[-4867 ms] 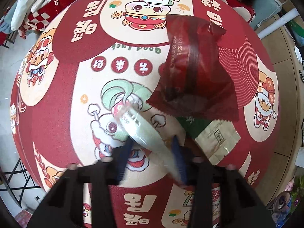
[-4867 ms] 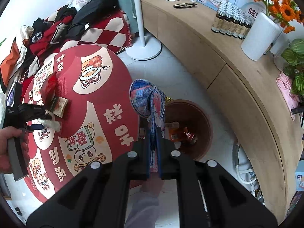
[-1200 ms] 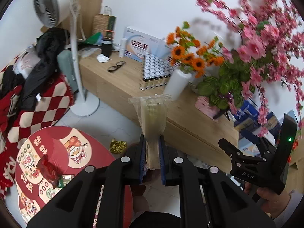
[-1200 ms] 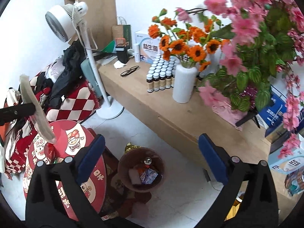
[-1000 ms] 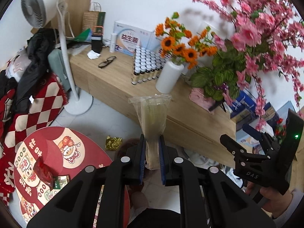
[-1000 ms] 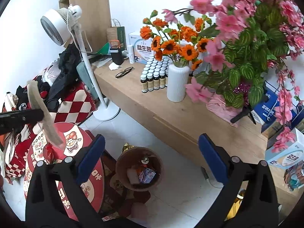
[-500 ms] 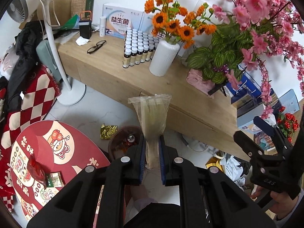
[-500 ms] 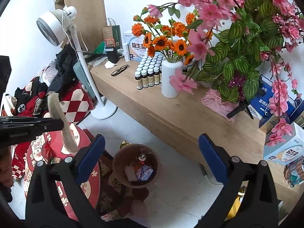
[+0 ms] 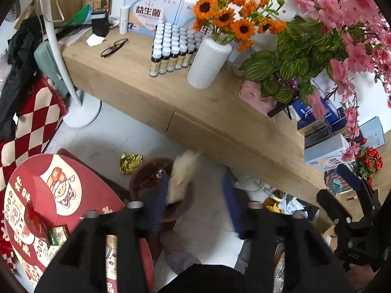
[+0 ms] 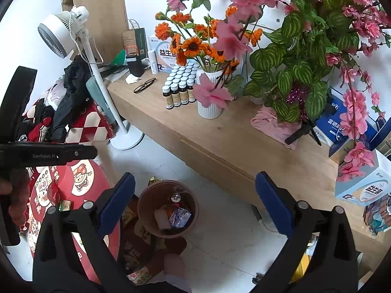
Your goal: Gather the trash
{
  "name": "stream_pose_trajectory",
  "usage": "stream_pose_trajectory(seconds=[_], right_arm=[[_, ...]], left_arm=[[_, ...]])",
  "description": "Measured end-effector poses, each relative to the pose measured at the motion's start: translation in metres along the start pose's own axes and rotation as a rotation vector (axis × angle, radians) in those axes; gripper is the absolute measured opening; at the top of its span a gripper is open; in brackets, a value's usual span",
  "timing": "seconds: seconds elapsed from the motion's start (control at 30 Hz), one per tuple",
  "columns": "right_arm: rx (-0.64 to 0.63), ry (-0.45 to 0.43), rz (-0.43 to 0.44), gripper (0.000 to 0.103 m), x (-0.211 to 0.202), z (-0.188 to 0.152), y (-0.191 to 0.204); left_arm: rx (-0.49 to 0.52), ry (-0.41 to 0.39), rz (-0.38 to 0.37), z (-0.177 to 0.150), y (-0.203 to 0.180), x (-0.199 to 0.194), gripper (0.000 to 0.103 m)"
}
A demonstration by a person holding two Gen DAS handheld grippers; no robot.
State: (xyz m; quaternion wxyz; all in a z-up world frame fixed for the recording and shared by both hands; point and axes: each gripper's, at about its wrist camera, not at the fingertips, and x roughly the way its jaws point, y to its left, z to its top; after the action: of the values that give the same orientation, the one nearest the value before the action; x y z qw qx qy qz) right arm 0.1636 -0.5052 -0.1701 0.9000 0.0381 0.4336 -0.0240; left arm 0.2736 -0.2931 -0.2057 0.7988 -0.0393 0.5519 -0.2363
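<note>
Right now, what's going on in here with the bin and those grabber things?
A person is clearing trash into the round brown waste bin on the floor beside the red patterned round table. The left tongs are open above the bin, and a blurred pale plastic wrapper is in the air between them, seemingly dropping in. The right tongs are open and empty. A red wrapper and a small green packet lie on the table, and a crumpled gold foil lies on the floor.
</note>
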Motion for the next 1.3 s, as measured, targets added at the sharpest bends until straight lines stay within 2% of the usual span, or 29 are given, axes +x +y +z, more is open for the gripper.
stream_pose_trajectory(seconds=[0.1,0.27,0.37,0.6,0.87,1.07,1.3], right_arm=[[-0.004,0.003,0.005,0.097,0.002,0.001,0.004],[-0.015,0.006,0.011,0.097,0.004,0.002,0.011],[-0.026,0.011,0.015,0.097,0.006,0.004,0.015],[-0.058,0.024,0.024,0.097,0.009,0.006,0.032],[-0.105,0.043,0.053,0.097,0.014,0.009,0.066],[-0.181,0.064,0.097,0.097,0.021,0.009,0.104],[-0.308,0.115,0.181,0.097,0.044,0.0,0.176]], left_arm=[[-0.009,-0.012,-0.004,0.005,0.003,-0.003,0.06],[-0.053,-0.059,0.008,0.007,0.016,-0.019,0.085],[-0.065,-0.079,0.043,0.006,0.026,-0.03,0.092],[-0.096,-0.115,0.115,-0.003,0.053,-0.057,0.096],[-0.152,-0.164,0.206,-0.028,0.097,-0.096,0.097],[-0.278,-0.193,0.263,-0.064,0.148,-0.127,0.097],[-0.457,-0.217,0.352,-0.123,0.218,-0.171,0.097]])
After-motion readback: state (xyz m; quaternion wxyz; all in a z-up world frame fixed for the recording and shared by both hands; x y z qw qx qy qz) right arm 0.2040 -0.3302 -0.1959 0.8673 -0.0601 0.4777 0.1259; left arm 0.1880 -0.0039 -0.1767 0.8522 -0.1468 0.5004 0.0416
